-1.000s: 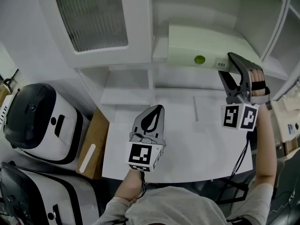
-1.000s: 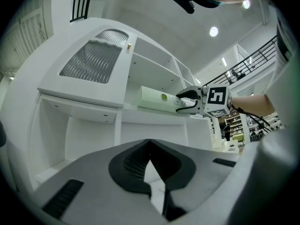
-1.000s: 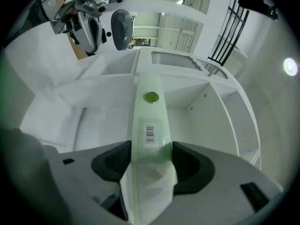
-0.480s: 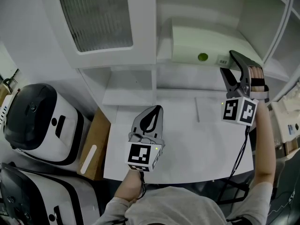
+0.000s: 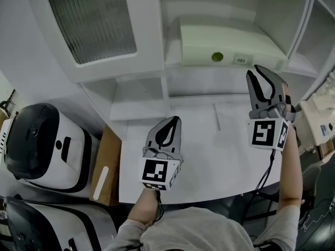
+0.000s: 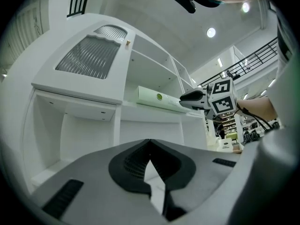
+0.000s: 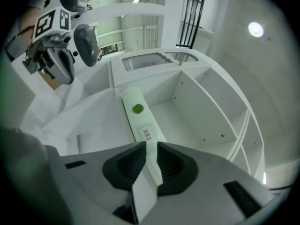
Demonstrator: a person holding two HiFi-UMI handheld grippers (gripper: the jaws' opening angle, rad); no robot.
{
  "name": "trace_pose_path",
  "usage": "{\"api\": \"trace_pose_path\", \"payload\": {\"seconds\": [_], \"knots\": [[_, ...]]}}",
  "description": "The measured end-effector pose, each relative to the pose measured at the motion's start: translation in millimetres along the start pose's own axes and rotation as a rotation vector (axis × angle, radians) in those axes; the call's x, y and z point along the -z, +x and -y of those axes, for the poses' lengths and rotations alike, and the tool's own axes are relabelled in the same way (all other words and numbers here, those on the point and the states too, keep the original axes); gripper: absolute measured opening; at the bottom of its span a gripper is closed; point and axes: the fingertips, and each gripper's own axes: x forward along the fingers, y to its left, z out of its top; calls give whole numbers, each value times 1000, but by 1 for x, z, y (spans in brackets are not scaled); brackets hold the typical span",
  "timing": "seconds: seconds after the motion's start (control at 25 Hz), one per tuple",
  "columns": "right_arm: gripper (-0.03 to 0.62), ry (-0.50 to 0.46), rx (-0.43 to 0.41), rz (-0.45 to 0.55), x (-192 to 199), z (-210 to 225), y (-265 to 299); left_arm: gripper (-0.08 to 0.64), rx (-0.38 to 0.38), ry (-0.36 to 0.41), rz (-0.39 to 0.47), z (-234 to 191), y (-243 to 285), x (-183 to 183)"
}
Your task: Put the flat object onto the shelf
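The left gripper (image 5: 174, 120) hangs nearest, over the white table (image 5: 209, 156), its jaws pressed together with nothing in them; the left gripper view shows the tips (image 6: 150, 142) meeting. Its cube (image 5: 156, 172) carries a black-and-white square code, not letters. To the left, beside the table, stand a brown box (image 5: 107, 161) and a white-and-black appliance (image 5: 36, 140). Farther out on the right, the right gripper (image 5: 255, 70) is raised to the shelf (image 5: 302, 67). A narrow gap shows between its jaws, which are closing, and it bears a like square code. In the right gripper view (image 7: 151, 146) the object's near end shows in that gap; whether the pads touch it I cannot tell. The flat object (image 5: 225, 38), pale green, lies flat on the shelf with its long axis running left to right along the shelf's front. Its thin front edge faces the person. On that edge sit a round green mark (image 5: 218, 57) and, nearer the right end, a white barcode sticker (image 5: 241, 60). In the right gripper view the sticker (image 7: 146, 134) lies just past the tips, and the object (image 7: 129, 100) runs away from them. The sticker's print is too small to read. Up and to the left is a cabinet door (image 5: 91, 22) with ribbed glass.
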Motion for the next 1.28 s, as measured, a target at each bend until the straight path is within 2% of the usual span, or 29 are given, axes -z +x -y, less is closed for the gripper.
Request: {"api": "trace_pose_path", "payload": {"seconds": [0.04, 0.12, 0.36, 0.44, 0.56, 0.68, 1.12, 1.28], "knots": [[55, 23, 4, -5, 0, 1, -6, 14, 11, 0, -1, 2, 1, 0], [16, 85, -8, -17, 3, -1, -19, 14, 34, 0, 1, 8, 1, 1], [9, 406, -33, -27, 19, -14, -56, 14, 99, -2, -5, 26, 5, 5], [9, 479, -28, -10, 20, -17, -68, 14, 120, -5, -9, 33, 6, 7], [9, 515, -19, 32, 18, -19, -84, 14, 145, -3, -15, 42, 7, 9], [9, 561, -4, 29, 21, -28, -98, 14, 162, -4, -22, 50, 8, 13], [9, 768, -18, -19, 42, -78, -148, 14, 207, 3, -39, 79, 5, 21], [9, 840, -46, -75, 54, -99, -166, 15, 211, 8, -44, 90, 1, 23]]}}
